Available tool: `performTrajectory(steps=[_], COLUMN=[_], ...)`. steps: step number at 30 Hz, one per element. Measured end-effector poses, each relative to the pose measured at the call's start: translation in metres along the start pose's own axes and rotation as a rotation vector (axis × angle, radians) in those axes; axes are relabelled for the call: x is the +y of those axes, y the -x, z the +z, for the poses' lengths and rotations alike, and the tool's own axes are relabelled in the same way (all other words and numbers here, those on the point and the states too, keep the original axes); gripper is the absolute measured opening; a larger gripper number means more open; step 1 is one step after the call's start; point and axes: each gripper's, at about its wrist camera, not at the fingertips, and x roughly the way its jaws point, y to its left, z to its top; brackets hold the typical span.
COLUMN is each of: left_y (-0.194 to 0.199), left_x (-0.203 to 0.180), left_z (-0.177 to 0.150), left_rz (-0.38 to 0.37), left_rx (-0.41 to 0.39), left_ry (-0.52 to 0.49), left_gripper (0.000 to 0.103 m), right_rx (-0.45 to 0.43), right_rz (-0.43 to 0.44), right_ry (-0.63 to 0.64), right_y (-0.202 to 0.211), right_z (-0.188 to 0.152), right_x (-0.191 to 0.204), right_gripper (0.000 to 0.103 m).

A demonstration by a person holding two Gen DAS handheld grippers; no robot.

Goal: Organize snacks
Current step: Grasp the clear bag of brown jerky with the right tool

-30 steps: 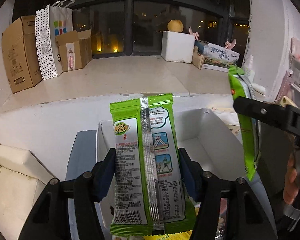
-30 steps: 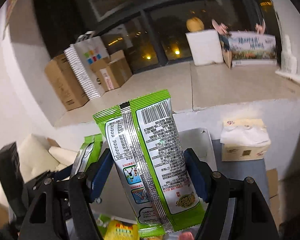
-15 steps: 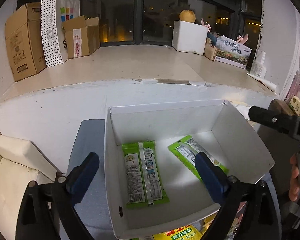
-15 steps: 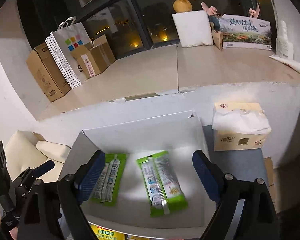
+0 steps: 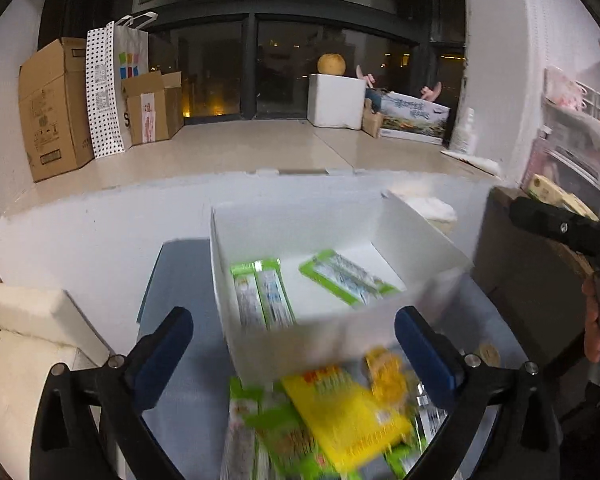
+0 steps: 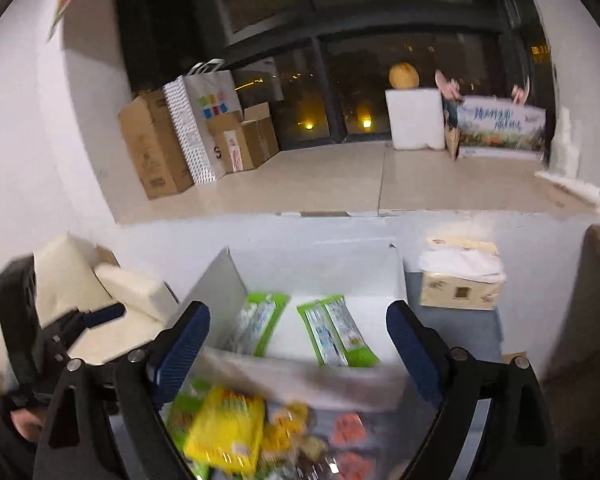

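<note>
A white open box (image 5: 260,356) (image 6: 236,280) stands on the grey table. Two green snack packets lie flat inside it, one on the left (image 5: 262,296) (image 6: 260,320) and one on the right (image 5: 346,278) (image 6: 336,332). A blurred pile of loose snacks lies in front of the box, with a yellow packet (image 5: 344,412) (image 6: 226,428) on top. My left gripper (image 5: 294,354) is open and empty above the pile. My right gripper (image 6: 298,354) is open and empty over the box's near wall.
A tissue box (image 6: 460,284) sits right of the white box. A cream cushion (image 5: 24,344) lies at the left. Cardboard boxes (image 5: 56,108) and a paper bag (image 5: 116,88) stand on the window ledge behind. A brown cabinet (image 5: 532,280) is at the right.
Both grippers let go of their green packets, which now lie in the box. Both grippers have since pulled back toward me, so the loose snack pile shows in front.
</note>
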Motion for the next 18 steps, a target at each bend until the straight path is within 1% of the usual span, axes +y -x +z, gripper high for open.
performTrajectory(steps=[2, 4, 8, 11, 13, 14, 18], left_y=[0.011, 0.021, 0.036, 0.043, 0.047, 0.048, 0.046], left_x=[-0.002, -0.001, -0.001, -0.002, -0.003, -0.003, -0.004], left_z=[-0.012, -0.023, -0.042, -0.058, -0.066, -0.069, -0.075], left_rz=[0.009, 0.004, 0.022, 0.016, -0.007, -0.018, 0.004], left_rx=[0.003, 0.006, 0.029, 0.045, 0.059, 0.062, 0.071], left_ry=[-0.002, 0.016, 0.034, 0.040, 0.056, 0.061, 0.062], left_gripper=[0.103, 0.103, 0.103, 0.103, 0.103, 0.103, 0.103], right_rx=[0.011, 0.036, 0.103, 0.143, 0.188, 0.203, 0.244], right_rz=[-0.025, -0.053, -0.076, -0.066, -0.072, -0.073, -0.069], right_ry=[0.043, 0.055, -0.004, -0.057, -0.101, -0.112, -0.157], right_y=[0.015, 0.025, 0.030, 0.024, 0.012, 0.007, -0.017], right_z=[-0.018, -0.039, -0.079, -0.110, -0.128, -0.133, -0.143], right_x=[0.008, 0.010, 0.004, -0.001, -0.006, -0.006, -0.010], right_gripper=[0.093, 0.093, 0.093, 0.093, 0.093, 0.093, 0.093])
